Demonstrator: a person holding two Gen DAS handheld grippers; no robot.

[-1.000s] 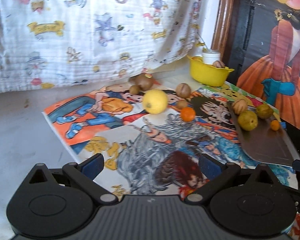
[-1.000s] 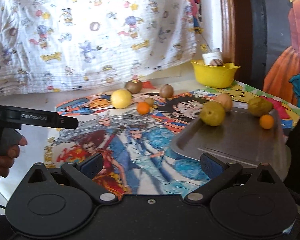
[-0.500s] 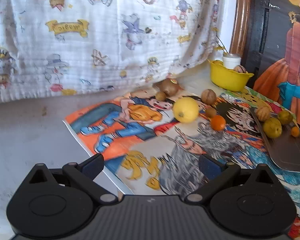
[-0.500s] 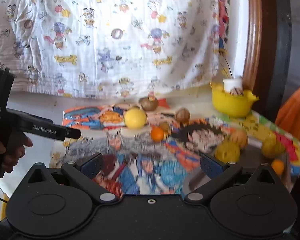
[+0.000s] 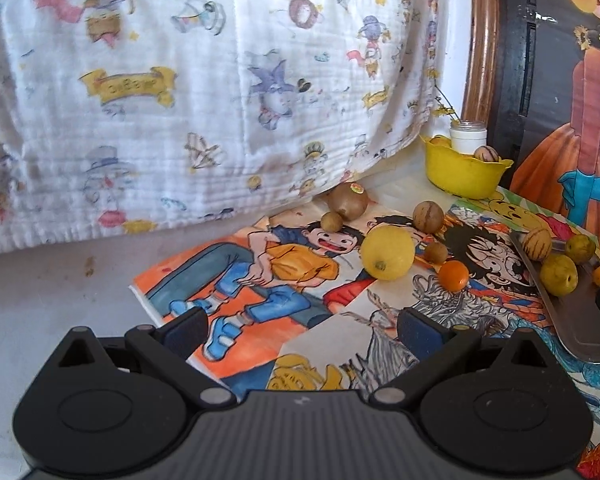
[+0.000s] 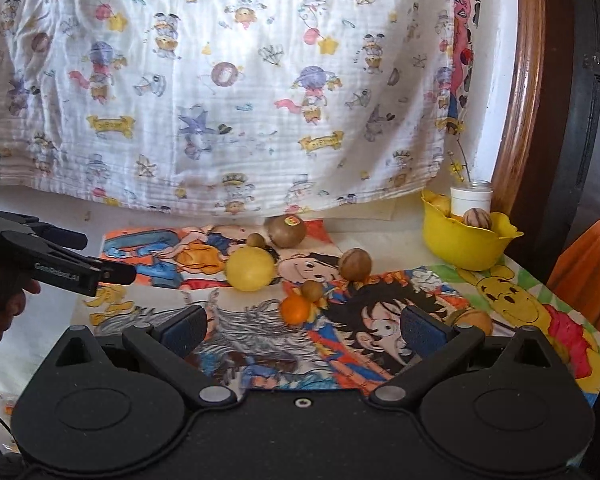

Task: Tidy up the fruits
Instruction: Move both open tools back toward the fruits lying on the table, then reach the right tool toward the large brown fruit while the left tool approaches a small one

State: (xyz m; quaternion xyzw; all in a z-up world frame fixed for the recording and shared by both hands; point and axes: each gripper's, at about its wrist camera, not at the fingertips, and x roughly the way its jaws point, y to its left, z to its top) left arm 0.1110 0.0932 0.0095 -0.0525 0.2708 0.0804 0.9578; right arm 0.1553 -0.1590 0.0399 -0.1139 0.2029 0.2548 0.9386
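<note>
Loose fruits lie on a cartoon-print mat (image 5: 284, 264): a big yellow lemon (image 5: 387, 253) (image 6: 249, 269), a small orange (image 5: 453, 275) (image 6: 295, 309), a kiwi with a sticker (image 5: 347, 199) (image 6: 287, 231), a walnut-like fruit (image 5: 428, 216) (image 6: 355, 264) and small brown fruits. A metal tray (image 5: 580, 328) at right holds several fruits. My left gripper (image 5: 300, 326) is open and empty, short of the lemon. My right gripper (image 6: 302, 330) is open and empty, just short of the orange. The left gripper also shows in the right wrist view (image 6: 80, 270).
A yellow bowl (image 5: 466, 170) (image 6: 466, 244) with a white jar and fruit stands at the back right. A cartoon-print cloth (image 5: 204, 92) hangs behind the mat. A dark painted panel (image 5: 572, 92) stands at right. Bare grey surface (image 5: 48, 292) lies left of the mat.
Both grippers have swung left and tilted up. The tray has slid to the right edge of the left view and almost out of the right view. No fruit has moved.
</note>
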